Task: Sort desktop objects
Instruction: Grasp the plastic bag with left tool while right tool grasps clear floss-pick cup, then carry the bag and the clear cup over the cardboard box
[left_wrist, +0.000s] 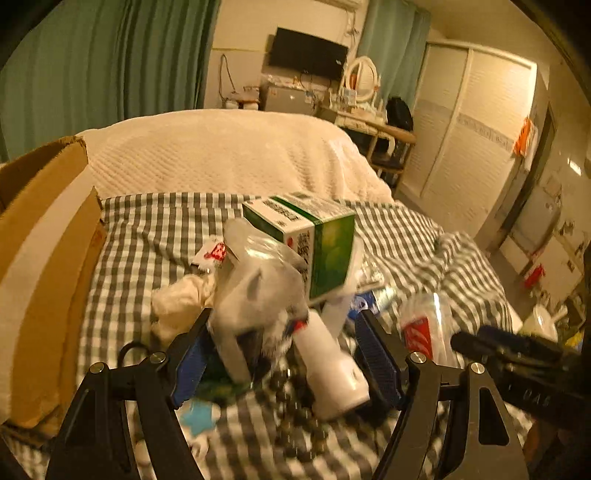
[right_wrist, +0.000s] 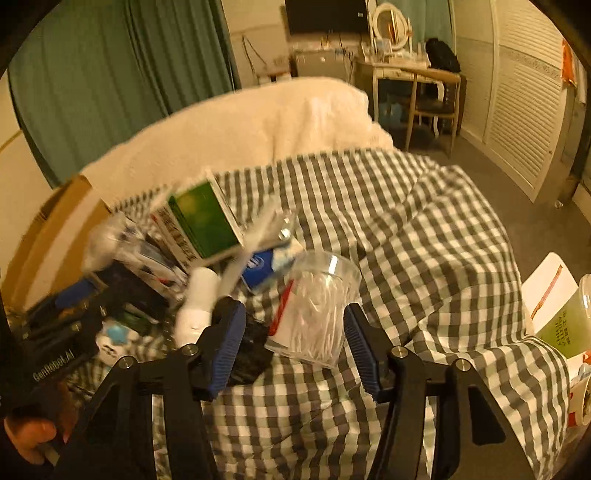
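Observation:
A pile of small objects lies on a checked cloth. In the left wrist view my left gripper (left_wrist: 282, 334) is open around a crumpled clear plastic piece (left_wrist: 258, 284) and a white bottle (left_wrist: 328, 369) lying on its side. A green and white box (left_wrist: 314, 236) sits behind them. In the right wrist view my right gripper (right_wrist: 295, 328) is open around a clear tub of cotton swabs (right_wrist: 317, 314) with a red label. The green box (right_wrist: 203, 221) and white bottle (right_wrist: 197, 302) lie to its left. The left gripper's body (right_wrist: 66, 332) shows at the left edge.
An open cardboard box (left_wrist: 48, 258) stands at the left of the cloth. A string of dark beads (left_wrist: 295, 417) and a blue item (left_wrist: 199, 417) lie near my left gripper. A blue packet (right_wrist: 262, 269) lies behind the tub. Cups and a white box (right_wrist: 554, 314) stand at the right.

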